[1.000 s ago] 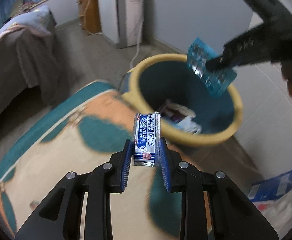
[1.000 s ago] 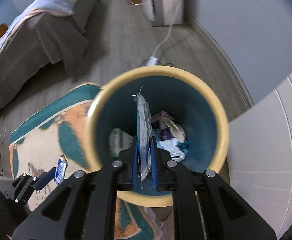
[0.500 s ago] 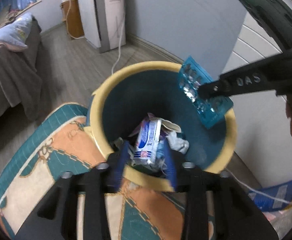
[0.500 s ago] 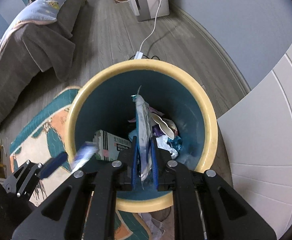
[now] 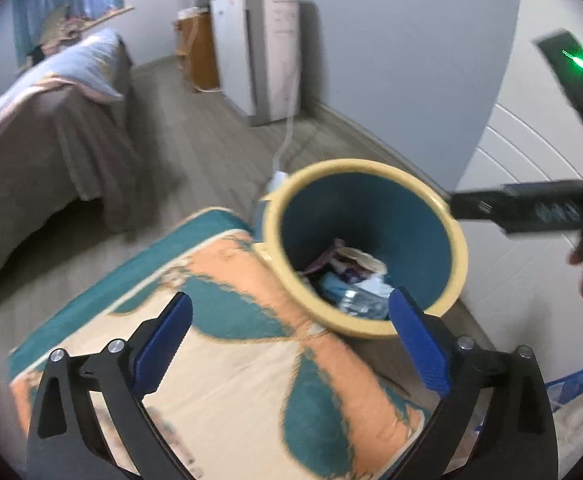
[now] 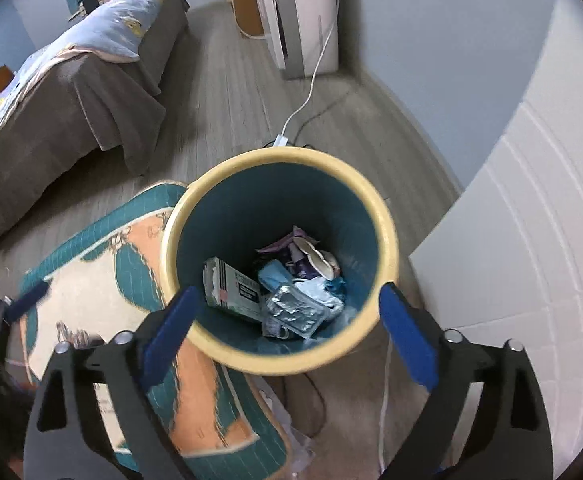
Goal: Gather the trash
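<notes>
A: Grippers?

B: Left gripper [image 5: 289, 332] spread wide, jaws just opened, nothing between them. Right gripper [image 6: 287, 330] likewise wide, jaws just opened, empty.

A: And the trash?

B: Down in the bin [image 6: 387, 236], a yellow-rimmed teal bucket directly ahead of and below the right gripper; ahead and slightly right of the left one. Inside: a silvery blister pack [image 6: 293, 312] nearest the right gripper's fingertips, a small carton [image 6: 231, 284] to its left, crumpled wrappers and paper [image 6: 311, 260] beyond.

A: How would such pieces handle?

B: Probably very light, all of them. Blister pack thin, crinkly, likely slick on the foil face; best pinched across an edge. Carton stiffer but crushable; better taken across its narrow sides. Wrappers soft and floppy, apt to slip from a loose pinch.

A: Anything left outside the bin?

B: Patterned rug [image 5: 227, 320] beneath the left gripper; no loose trash seen on it. Something pale past the rug's near edge in the right wrist view, too blurred to name.
</notes>
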